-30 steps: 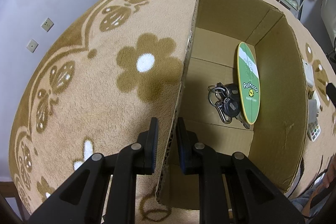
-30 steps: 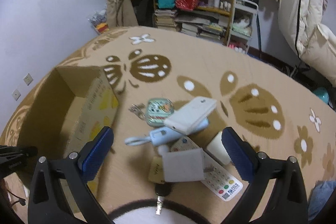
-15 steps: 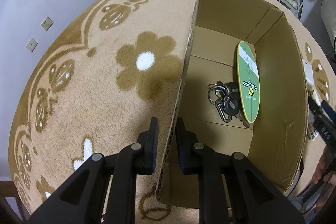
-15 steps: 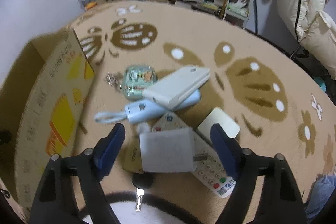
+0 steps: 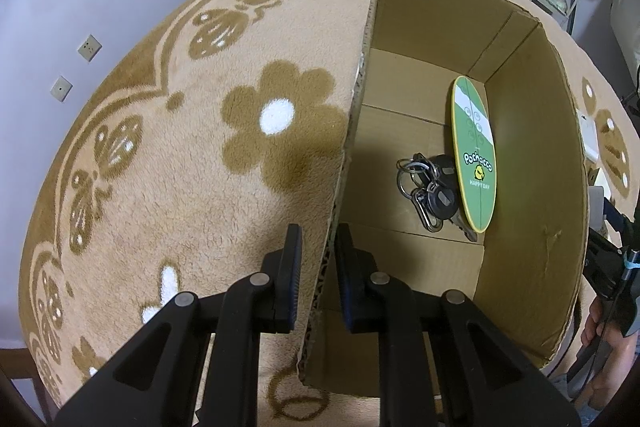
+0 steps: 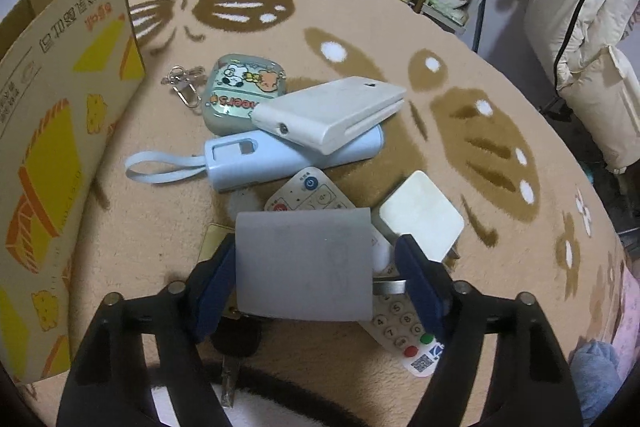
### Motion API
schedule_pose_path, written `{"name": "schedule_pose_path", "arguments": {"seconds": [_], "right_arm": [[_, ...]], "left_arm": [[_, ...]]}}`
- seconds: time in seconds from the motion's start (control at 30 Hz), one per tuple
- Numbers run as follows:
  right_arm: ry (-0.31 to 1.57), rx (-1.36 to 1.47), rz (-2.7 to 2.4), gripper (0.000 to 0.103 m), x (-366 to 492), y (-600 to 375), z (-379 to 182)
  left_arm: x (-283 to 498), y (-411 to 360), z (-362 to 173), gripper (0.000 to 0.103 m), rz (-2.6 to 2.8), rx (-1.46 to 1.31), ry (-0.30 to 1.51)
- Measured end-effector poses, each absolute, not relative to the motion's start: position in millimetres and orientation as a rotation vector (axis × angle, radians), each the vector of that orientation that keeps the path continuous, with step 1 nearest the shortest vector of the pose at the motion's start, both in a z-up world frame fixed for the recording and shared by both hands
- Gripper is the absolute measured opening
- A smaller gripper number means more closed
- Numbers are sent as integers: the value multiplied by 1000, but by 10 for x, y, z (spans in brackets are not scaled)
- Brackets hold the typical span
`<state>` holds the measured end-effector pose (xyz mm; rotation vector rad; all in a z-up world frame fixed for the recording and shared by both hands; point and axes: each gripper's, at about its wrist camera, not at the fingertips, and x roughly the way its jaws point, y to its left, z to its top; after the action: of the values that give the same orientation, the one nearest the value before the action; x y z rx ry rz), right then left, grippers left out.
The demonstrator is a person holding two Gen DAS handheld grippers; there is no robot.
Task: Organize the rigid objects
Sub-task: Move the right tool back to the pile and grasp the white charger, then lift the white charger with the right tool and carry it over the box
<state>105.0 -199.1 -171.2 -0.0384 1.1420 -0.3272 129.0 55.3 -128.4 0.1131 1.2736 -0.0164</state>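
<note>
Tan plush carpet point(image 6: 360, 27) with brown flower and butterfly prints carries everything. On it stands an open cardboard box point(image 5: 532, 155), its near wall clamped between the pads of the left gripper point(image 5: 316, 277); a green oval board point(image 5: 476, 159) and a bunch of keys point(image 5: 430, 191) already lie inside. Just beside the box sits a heap of small objects. The step in hand looks like a pick from that heap: the right gripper point(image 6: 316, 277) is closing around a grey block point(image 6: 304, 263), left pad close against its side, right pad apart. Next it probably needs a firm pinch, then a lift into the box.
</note>
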Motion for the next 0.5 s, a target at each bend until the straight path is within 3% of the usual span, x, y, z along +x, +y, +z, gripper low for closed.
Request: {"name": "schedule_pose_path", "arguments": {"seconds": [0.5], "right_arm": [[1143, 73, -306, 82, 1052, -2063, -1681]], "left_arm": [[1294, 537, -1283, 17, -17, 110, 1275]]}}
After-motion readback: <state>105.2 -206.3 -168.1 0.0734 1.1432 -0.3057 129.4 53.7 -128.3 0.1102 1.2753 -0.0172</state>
